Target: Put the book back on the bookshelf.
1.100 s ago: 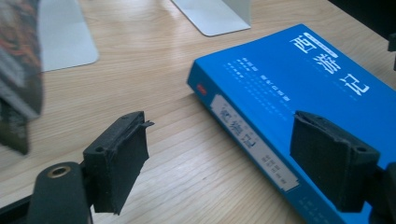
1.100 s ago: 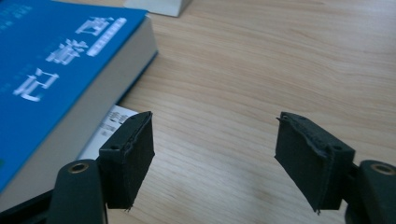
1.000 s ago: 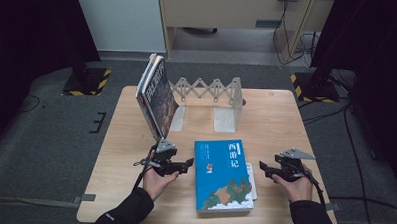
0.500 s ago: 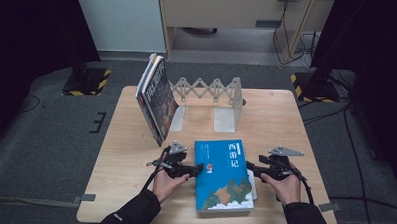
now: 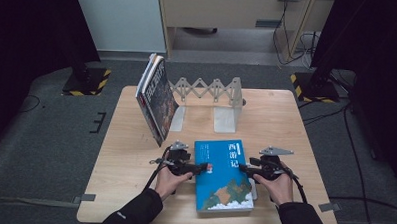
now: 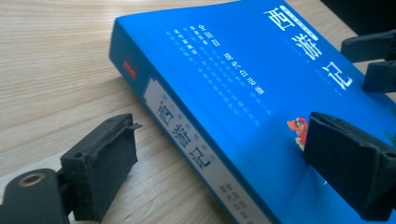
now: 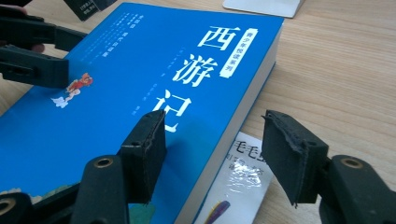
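Now my left claw [image 5: 200,168], its jaws just widening, straddles the blue book's [image 5: 223,174] spine ungripped; my right claw [image 5: 244,168], just narrowing, straddles its page edge, not pressing.

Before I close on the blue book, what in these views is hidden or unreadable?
- Thin booklet under the blue book: right gripper view, mostly covered by the book; title cut off.
- Blue book's near end: left gripper view, cut off by the bottom edge.
- Leaning books at the expanding book rack: high view, covers too small and dark to read.
- Left gripper pads: whether they touch the book, unclear.
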{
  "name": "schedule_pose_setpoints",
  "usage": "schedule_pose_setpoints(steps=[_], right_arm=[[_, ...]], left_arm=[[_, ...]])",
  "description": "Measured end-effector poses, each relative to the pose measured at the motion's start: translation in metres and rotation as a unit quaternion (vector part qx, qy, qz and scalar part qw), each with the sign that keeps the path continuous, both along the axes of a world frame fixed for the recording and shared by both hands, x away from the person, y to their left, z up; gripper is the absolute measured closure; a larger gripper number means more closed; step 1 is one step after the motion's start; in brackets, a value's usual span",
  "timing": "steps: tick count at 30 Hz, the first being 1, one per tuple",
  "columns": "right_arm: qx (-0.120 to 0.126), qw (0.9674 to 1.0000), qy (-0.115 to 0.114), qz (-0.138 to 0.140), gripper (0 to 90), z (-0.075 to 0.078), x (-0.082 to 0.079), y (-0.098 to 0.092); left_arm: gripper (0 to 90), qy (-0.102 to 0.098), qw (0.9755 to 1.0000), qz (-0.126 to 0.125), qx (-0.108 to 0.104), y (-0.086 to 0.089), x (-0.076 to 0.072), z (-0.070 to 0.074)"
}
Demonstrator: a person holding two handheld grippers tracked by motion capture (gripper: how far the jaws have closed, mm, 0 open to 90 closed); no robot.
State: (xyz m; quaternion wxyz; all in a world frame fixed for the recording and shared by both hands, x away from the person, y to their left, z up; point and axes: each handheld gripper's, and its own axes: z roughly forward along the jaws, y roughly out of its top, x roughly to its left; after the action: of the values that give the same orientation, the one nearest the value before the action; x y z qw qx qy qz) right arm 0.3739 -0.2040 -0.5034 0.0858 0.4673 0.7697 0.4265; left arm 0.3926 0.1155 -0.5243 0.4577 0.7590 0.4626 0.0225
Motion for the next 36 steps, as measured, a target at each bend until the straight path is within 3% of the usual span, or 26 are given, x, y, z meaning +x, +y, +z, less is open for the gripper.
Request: schedule_pose_setpoints(steps=[5, 18, 30, 36], right_arm=[[0.007, 1.0000, 0.006, -0.001, 40.5, -0.002, 0.001, 0.001], [0.024, 0.9996, 0.012, 0.003, 42.7, -0.005, 0.004, 0.003], [0.040, 0.9990, 0.019, 0.004, 43.2, -0.007, 0.006, 0.006], [0.045, 0.9988, 0.021, 0.002, 43.2, -0.008, 0.006, 0.006]], left_arm=[[8.8, -0.001, 0.9996, 0.001, -0.027, -0.002, 0.001, -0.007], [6.0, 0.010, 0.9978, 0.001, -0.066, -0.002, 0.004, -0.017], [4.9, 0.004, 0.9974, 0.005, -0.071, -0.003, 0.004, -0.019], [0.8, 0.001, 0.9981, 0.000, -0.061, -0.007, 0.003, -0.018]])
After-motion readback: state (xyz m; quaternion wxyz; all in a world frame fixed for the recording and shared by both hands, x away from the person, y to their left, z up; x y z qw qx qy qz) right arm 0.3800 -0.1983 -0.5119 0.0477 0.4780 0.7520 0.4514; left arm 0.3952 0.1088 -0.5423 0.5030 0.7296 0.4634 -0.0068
